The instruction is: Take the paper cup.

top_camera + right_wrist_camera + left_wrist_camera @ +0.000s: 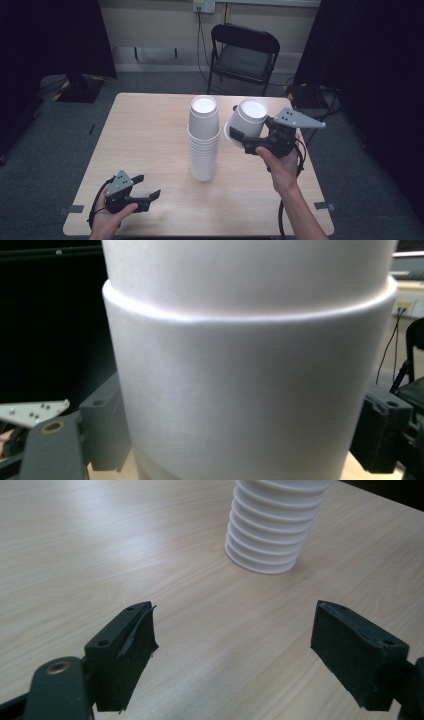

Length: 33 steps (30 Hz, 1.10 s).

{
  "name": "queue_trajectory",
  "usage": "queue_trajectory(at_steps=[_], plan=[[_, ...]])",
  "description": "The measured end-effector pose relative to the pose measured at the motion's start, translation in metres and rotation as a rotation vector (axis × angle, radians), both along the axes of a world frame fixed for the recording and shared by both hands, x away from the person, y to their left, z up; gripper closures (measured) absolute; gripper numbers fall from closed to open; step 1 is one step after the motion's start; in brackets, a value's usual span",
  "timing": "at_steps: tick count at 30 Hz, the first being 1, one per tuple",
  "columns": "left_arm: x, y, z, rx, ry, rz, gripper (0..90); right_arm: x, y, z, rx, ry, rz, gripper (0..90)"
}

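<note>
Up beside the tall stack of white ribbed paper cups (203,145), the right gripper (248,140) clamps one white paper cup (246,121) between wide jaws above the pale wooden worktop (145,135); the left gripper (148,187) rests open, empty.

The stack of cups (203,142) is showing plain white, its rims making a ribbed banding down the lower half. The single cup (247,120) at three o'clock of it is showing the same white, with no print. The table (145,135) is wearing a pale beige wood grain. The right gripper (250,137) and the left gripper (145,192), at seven o'clock of the stack, are showing black with grey top plates. The chair (243,55) at twelve o'clock is showing black.
</note>
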State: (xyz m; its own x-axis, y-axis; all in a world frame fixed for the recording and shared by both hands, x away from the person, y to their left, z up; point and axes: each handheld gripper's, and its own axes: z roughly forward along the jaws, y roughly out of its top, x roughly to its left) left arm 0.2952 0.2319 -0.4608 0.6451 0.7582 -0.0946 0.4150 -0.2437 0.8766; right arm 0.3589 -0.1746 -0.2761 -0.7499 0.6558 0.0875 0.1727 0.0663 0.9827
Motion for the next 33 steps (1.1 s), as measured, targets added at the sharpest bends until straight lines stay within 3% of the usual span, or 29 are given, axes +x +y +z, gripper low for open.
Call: queue_trajectory(at_steps=[6, 7, 13, 18, 24, 25, 28, 29, 33], plan=[[-0.001, -0.005, 0.002, 0.015, -0.008, -0.015, 18.1, -0.008, -0.005, -0.016, 0.005, 0.035, 0.006, 15.6], [-0.001, -0.007, 0.003, 0.015, -0.002, -0.018, 18.3, -0.008, -0.006, -0.023, 0.006, 0.065, 0.007, 15.7], [0.000, -0.017, 0.011, 0.034, -0.019, -0.031, 21.7, -0.009, -0.007, -0.044, 0.006, 0.124, 0.015, 15.7], [0.001, -0.025, 0.016, 0.044, -0.040, -0.045, 22.7, -0.013, -0.006, -0.057, -0.006, 0.145, 0.012, 15.8], [0.001, -0.036, 0.021, 0.069, -0.057, -0.104, 21.4, -0.019, -0.011, -0.073, 0.009, 0.177, -0.002, 15.9], [0.003, -0.040, 0.026, 0.080, -0.087, -0.102, 21.5, -0.020, -0.012, -0.078, 0.017, 0.191, -0.002, 15.9], [0.005, -0.045, 0.032, 0.071, -0.111, -0.097, 21.8, -0.019, -0.009, -0.081, 0.010, 0.200, 0.004, 15.9], [0.006, -0.052, 0.037, 0.069, -0.139, -0.114, 21.8, -0.019, -0.006, -0.083, 0.011, 0.209, 0.015, 15.9], [0.008, -0.066, 0.044, 0.058, -0.185, -0.146, 23.1, -0.022, 0.002, -0.088, 0.010, 0.221, 0.042, 15.9]])
